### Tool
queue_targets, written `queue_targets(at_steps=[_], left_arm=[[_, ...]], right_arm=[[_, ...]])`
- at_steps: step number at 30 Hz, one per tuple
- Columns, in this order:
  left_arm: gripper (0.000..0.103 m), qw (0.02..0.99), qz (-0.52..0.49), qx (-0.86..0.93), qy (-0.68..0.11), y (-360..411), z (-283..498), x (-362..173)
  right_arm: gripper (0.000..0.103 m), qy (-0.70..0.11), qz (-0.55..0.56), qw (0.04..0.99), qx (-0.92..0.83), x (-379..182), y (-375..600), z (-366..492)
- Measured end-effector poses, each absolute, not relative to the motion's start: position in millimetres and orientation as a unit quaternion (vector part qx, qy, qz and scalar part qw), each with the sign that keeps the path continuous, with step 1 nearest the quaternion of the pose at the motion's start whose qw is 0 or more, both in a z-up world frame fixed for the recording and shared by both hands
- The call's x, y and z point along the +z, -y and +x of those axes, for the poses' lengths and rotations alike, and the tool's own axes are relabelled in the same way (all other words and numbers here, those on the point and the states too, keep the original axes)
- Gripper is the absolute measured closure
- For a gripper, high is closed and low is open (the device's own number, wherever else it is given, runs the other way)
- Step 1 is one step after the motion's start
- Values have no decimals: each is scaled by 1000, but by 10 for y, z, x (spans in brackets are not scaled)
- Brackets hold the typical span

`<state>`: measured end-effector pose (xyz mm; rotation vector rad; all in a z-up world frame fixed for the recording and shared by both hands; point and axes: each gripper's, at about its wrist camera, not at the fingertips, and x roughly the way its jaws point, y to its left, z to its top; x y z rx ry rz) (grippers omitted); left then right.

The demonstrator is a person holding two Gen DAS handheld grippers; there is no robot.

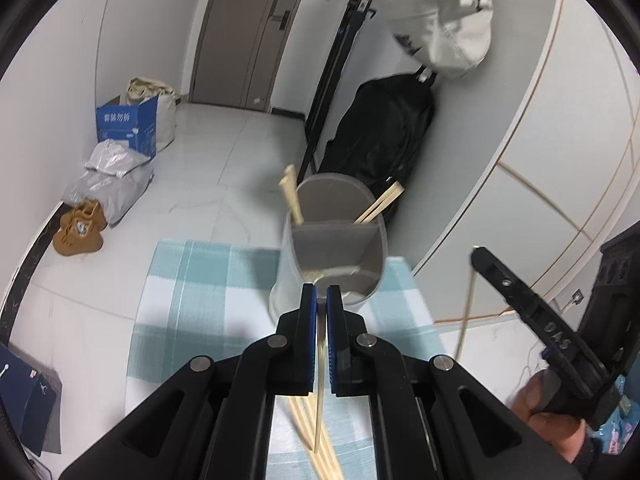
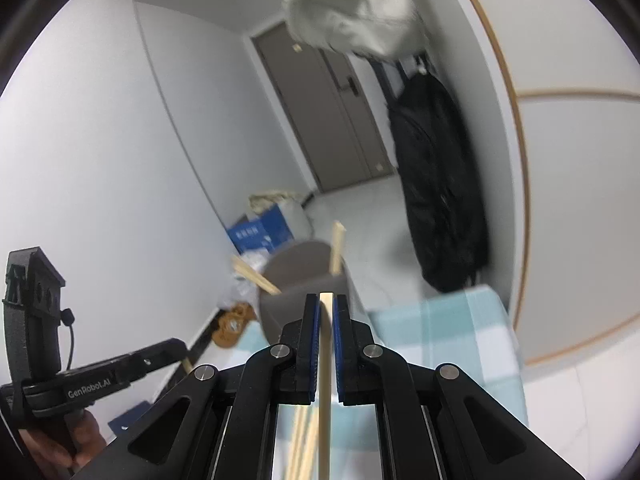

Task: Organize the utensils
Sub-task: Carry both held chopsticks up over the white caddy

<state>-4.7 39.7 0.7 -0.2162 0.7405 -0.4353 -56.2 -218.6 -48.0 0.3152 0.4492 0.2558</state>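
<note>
A grey utensil holder (image 1: 332, 240) with inner dividers stands at the far edge of a blue-checked cloth (image 1: 208, 292); wooden chopsticks (image 1: 292, 196) lean in its back compartment. My left gripper (image 1: 321, 294) is shut on a thin chopstick (image 1: 320, 392), just in front of the holder's rim. More chopsticks (image 1: 320, 452) lie on the cloth below. In the right wrist view my right gripper (image 2: 326, 300) is shut on a wooden chopstick (image 2: 325, 380), held raised near the holder (image 2: 304, 280). The right gripper (image 1: 476, 258) also shows in the left wrist view, with its chopstick (image 1: 466, 304).
The cloth (image 2: 452, 332) ends just behind the holder, with white tiled floor (image 1: 224, 152) beyond. On the floor are a blue box (image 1: 126, 124), grey bags (image 1: 108, 180) and brown shoes (image 1: 80, 228). A black bag (image 1: 380, 132) hangs by the wall.
</note>
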Motion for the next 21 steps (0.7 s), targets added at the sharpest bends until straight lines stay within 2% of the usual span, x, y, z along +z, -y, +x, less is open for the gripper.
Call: queue_targets(at_steps=[9, 21], left_arm=[[102, 922, -105, -221, -299, -355, 80, 537], [102, 950, -111, -192, -221, -331, 626, 1012]], right_arm=[[97, -155, 139, 968, 143, -48, 2075, -300], [97, -80, 132, 978, 139, 472, 1874, 595]])
